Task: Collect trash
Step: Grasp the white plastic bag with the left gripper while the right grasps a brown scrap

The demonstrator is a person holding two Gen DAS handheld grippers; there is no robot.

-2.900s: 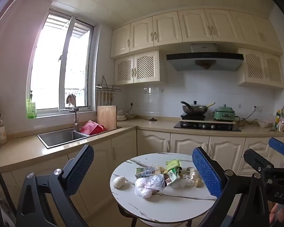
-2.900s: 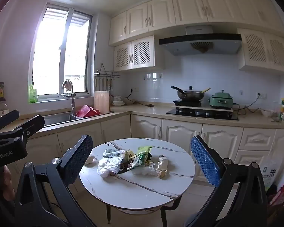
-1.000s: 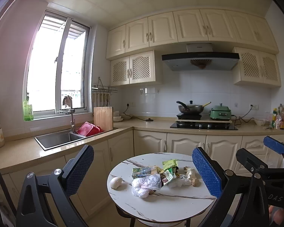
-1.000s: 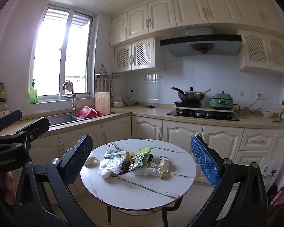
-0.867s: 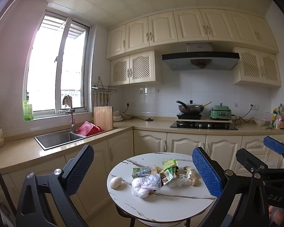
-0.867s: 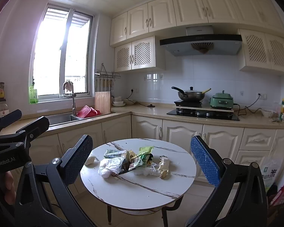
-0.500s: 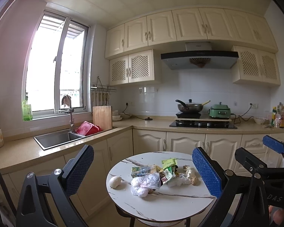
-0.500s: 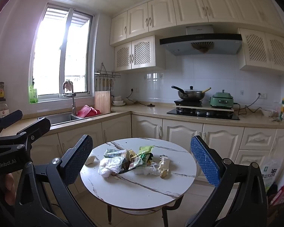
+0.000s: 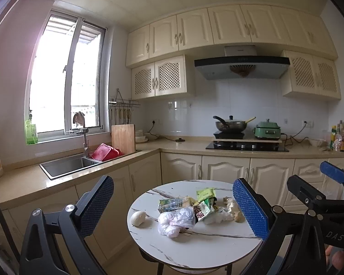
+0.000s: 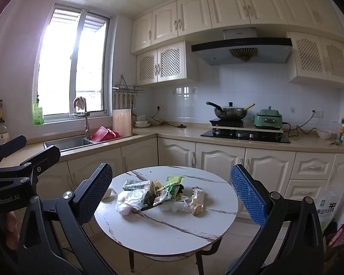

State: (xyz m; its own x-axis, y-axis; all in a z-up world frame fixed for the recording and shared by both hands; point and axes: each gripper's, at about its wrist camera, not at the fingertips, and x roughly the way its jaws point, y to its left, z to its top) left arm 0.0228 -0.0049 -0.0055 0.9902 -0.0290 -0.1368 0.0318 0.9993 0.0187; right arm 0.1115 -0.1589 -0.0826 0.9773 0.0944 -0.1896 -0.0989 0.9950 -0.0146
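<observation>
You are holding the left gripper (image 9: 173, 202) and right gripper (image 10: 171, 189) back from the round table (image 10: 172, 226), jaws spread wide on both, nothing gripped. The trash pile (image 10: 159, 194) is sitting untouched mid-table: wrappers, a white plastic bag (image 9: 175, 220), a pale lump (image 9: 137, 217) apart at its left. Collection is not yet starting; every piece is waiting, and no bin is showing.

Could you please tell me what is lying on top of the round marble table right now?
On the round marble table lies a trash pile: a white plastic bag, green snack wrappers, a small carton and crumpled tissue. Whatever lies beneath the pile is covered.
</observation>
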